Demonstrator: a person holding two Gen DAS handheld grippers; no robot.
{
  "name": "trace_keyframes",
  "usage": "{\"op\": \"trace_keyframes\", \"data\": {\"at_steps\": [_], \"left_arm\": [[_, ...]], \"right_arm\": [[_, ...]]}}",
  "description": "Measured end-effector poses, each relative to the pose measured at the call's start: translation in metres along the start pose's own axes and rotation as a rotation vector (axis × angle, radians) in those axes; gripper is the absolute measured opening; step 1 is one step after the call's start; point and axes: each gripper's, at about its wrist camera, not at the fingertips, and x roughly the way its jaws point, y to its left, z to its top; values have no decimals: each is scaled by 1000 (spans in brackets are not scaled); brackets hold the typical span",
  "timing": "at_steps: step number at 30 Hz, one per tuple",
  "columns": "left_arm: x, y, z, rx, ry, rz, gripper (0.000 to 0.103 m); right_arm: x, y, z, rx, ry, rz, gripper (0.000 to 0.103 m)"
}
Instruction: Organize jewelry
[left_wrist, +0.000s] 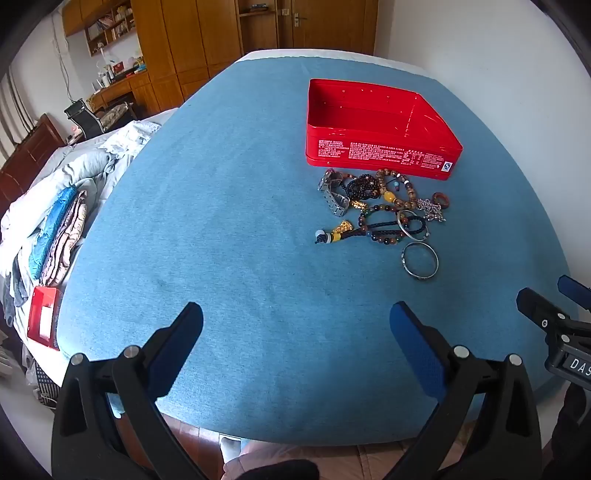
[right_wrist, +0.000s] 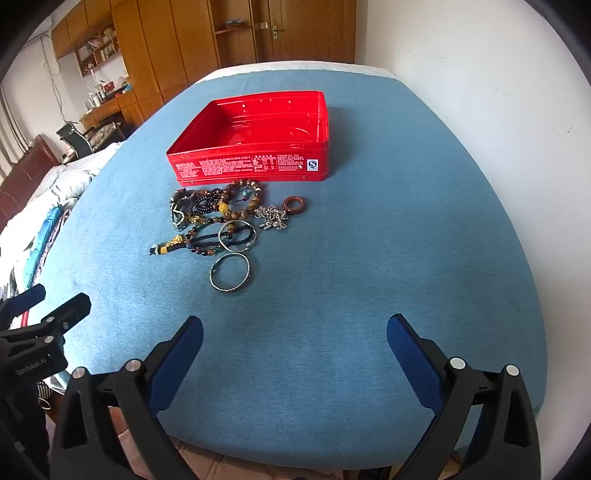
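An open, empty red tin box (left_wrist: 380, 155) (right_wrist: 251, 168) stands on the blue cloth table (left_wrist: 221, 221) (right_wrist: 369, 258). In front of it lies a pile of jewelry (left_wrist: 384, 206) (right_wrist: 221, 214): bead bracelets, a metal watch (left_wrist: 334, 194), a silver chain piece (right_wrist: 273, 217), a brown ring (right_wrist: 294, 203). A silver bangle (left_wrist: 420, 260) (right_wrist: 230, 272) lies nearest me. My left gripper (left_wrist: 295, 325) is open and empty, near the front edge, left of the pile. My right gripper (right_wrist: 295, 332) is open and empty, right of the pile.
A bed with heaped clothes (left_wrist: 55, 221) and a red box lid (left_wrist: 44, 321) lies left of the table. Wooden cabinets (left_wrist: 177, 40) and a door stand at the back. A white wall (right_wrist: 480, 110) runs along the right side.
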Motion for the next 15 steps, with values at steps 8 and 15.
{"op": "trace_keyframes", "data": {"at_steps": [8, 15], "left_arm": [[0, 1, 0, -1, 2, 3, 100], [0, 0, 0, 1, 2, 3, 100]], "right_arm": [[1, 0, 0, 3, -3, -2, 99], [0, -2, -2, 0, -2, -5, 99]]}}
